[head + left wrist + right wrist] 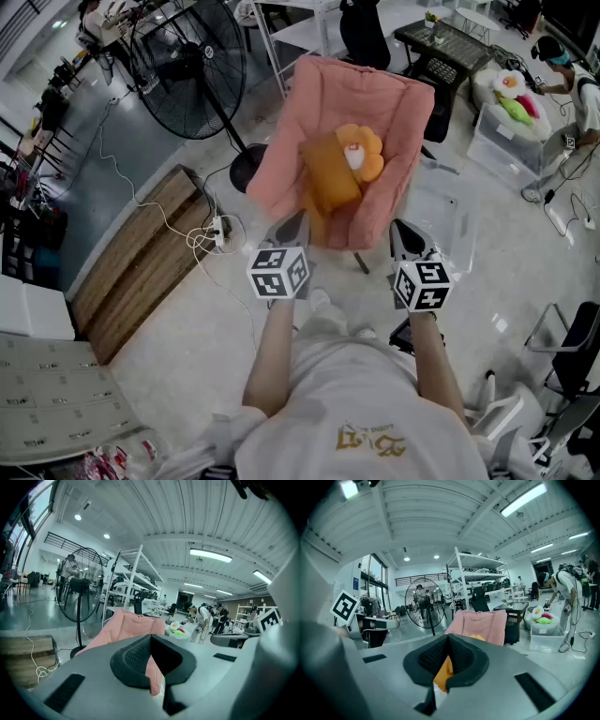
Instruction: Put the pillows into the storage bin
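shirt to bin: two pillows clamped, drop risk ahead

shirt [347, 427] and both forearms lie nearest in the head view; the load is held out beyond them.

1. pink pillow [323, 103]: the largest item, chair-shaped, held up off the floor and tilted away from the person. its lower left edge is the only clamped part.
2. bin [459, 234]: clear, on the floor just right of the pink pillow and partly hidden behind it. no pillow is inside it.
3. orange pillow [328, 173]: lies in the hollow of the pink pillow, with a tail of fabric hanging below.
4. flower pillow [364, 150]: rests on the orange pillow. no jaw touches it.
5. left gripper [151, 660]: jaws closed on a thin fold of pink fabric.
6. right gripper [447, 660]: jaws closed on a fold of orange fabric, judged to be the orange pillow's.

faults to expect

- slip: each grip is a small pinch on a bulky, soft item. a swing toward the bin could pull the fabric free.
- spill: the flower pillow is loose. more tilt would likely roll it onto the floor.
- blind placement: the pink pillow screens the bin from the head view, so the rim may be missed.
- fit: the pink pillow looks wider than the bin and may catch on the rim.
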Motion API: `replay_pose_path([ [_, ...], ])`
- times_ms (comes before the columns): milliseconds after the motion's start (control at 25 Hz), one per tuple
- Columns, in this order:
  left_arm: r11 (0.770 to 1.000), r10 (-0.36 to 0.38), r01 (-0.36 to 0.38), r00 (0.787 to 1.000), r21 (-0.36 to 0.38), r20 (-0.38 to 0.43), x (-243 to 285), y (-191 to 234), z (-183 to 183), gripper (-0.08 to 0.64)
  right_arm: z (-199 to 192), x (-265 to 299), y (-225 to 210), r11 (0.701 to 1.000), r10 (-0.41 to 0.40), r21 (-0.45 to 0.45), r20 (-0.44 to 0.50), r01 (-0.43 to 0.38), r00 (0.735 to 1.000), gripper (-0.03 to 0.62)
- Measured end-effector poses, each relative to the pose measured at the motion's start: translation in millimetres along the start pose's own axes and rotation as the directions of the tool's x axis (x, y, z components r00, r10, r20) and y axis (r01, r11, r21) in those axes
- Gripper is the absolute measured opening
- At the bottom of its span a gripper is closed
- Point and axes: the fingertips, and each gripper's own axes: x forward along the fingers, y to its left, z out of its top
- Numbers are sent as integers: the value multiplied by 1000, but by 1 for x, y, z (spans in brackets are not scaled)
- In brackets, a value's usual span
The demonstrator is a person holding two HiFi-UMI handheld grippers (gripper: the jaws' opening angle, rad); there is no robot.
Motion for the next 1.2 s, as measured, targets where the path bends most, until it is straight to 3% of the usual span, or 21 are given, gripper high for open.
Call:
replay_pose_path([
  [320,1000,19,-19,1000,-3,-4,-4,7,0,14,-1,0,-3,1000,-25,13,0,25,1000,12],
  [520,1000,20,-20,1000,-22,-2,-7,8,-1,15,-3,-2,-7,996,-26,79,1,26,1000,12],
  [560,999,17,-17,1000,-45,-2,-5,8,-2,41,-4,-1,-5,996,-8,90,-2,8,1000,29],
  [600,997,12,-12,1000,-73,-2,-3,9,-4,192,-6,1,-3,995,14,101,-10,-13,1000,176],
  [640,995,10,-10,1000,-99,-2,0,9,-6,299,-7,3,-1,993,31,111,-20,-28,999,293],
  [680,993,10,-11,1000,-117,-3,2,10,-7,321,-9,5,-1,993,35,117,-28,-32,999,316],
  [1200,993,43,-47,998,-106,-42,5,6,-19,334,-15,1,-5,993,44,111,-49,-38,998,333],
])
